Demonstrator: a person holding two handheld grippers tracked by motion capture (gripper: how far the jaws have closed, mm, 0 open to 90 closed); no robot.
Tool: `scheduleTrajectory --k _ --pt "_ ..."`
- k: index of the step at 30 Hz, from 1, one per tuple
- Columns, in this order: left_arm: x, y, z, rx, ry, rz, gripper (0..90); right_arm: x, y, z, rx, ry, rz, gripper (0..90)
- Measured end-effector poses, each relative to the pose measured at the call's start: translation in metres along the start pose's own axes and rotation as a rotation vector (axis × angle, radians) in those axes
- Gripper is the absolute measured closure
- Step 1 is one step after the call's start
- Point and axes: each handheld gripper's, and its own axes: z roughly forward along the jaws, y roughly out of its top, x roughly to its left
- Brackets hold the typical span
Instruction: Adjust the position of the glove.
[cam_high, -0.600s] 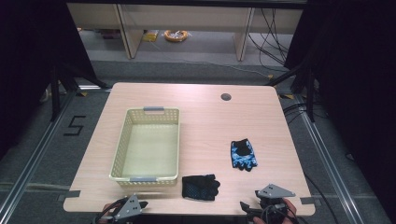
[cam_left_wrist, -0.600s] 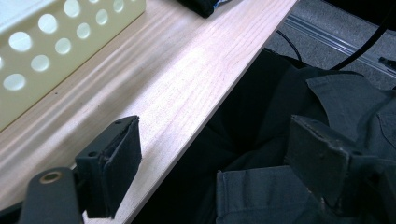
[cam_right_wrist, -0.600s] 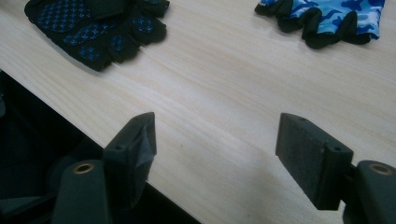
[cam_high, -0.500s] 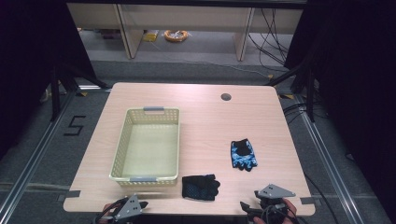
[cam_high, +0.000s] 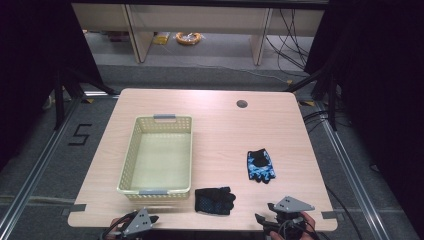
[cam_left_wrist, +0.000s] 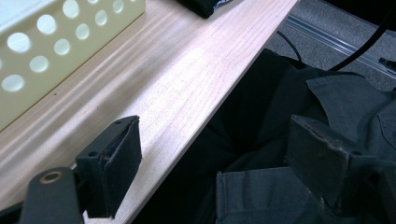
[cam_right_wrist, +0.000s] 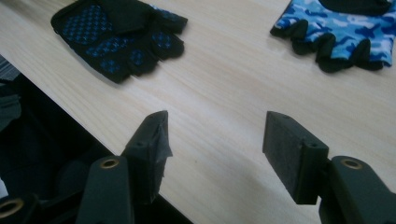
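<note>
Both grippers, left gripper (cam_high: 150, 218) and right gripper (cam_high: 267, 221), hover low at the table's (cam_high: 220, 130) near edge, jaws apart and empty; black glove (cam_high: 214, 200) lies between them, blue glove (cam_high: 260, 165) beyond

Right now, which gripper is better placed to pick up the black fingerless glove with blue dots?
Right. The right gripper is open, facing the black glove across bare wood; the left gripper hangs off the table edge.
</note>
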Motion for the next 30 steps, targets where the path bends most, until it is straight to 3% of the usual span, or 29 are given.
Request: scheduleTrajectory --k 1,2,5,8,9,12,13,14,15,19,20,24,25,30 --pt "-0.001 0.0 0.0 0.008 0.003 -0.019 17.9 -0.001 0.001 0.001 -0.008 0.008 -0.026 43.7" --pt "-0.002 0.0 0.002 -0.005 -0.002 -0.031 17.9 0.003 0.005 0.0 -0.016 0.01 -0.011 46.7" --pt "-0.004 0.008 0.002 -0.021 -0.005 0.004 18.8 0.006 0.01 -0.001 -0.019 0.0 -0.047 48.5" --pt "-0.009 0.018 0.006 -0.042 -0.016 0.013 19.6 0.006 0.017 -0.002 -0.042 -0.005 -0.062 50.8" --pt "-0.009 0.021 0.009 -0.029 -0.014 0.041 19.9 0.007 0.02 -0.001 -0.059 -0.002 -0.062 51.1" --pt "-0.015 0.027 0.017 -0.046 -0.029 0.027 21.0 0.008 0.027 0.003 -0.059 0.008 -0.088 51.1" --pt "-0.015 0.033 0.021 -0.02 -0.039 0.073 21.1 0.009 0.031 0.005 -0.055 0.012 -0.094 51.3" --pt "-0.02 0.04 0.027 -0.029 -0.049 0.069 22.3 0.012 0.037 0.012 -0.041 0.019 -0.117 52.3" --pt "-0.02 0.044 0.03 -0.016 -0.05 0.096 23.0 0.013 0.041 0.016 -0.037 0.025 -0.123 53.1" --pt "-0.02 0.057 0.04 -0.02 -0.042 0.114 25.9 0.014 0.052 0.029 -0.033 0.047 -0.137 55.4" --pt "-0.019 0.063 0.044 -0.011 -0.036 0.089 28.3 0.014 0.058 0.035 -0.022 0.062 -0.156 57.5" --pt "-0.018 0.071 0.05 -0.02 -0.029 0.068 31.1 0.013 0.066 0.048 -0.009 0.083 -0.158 58.5" --pt "-0.016 0.075 0.056 -0.007 -0.005 0.084 32.0 0.013 0.07 0.054 0.001 0.095 -0.155 58.8" --pt "-0.017 0.077 0.07 0.02 0.01 0.066 32.9 0.01 0.076 0.063 0.024 0.095 -0.156 58.8"
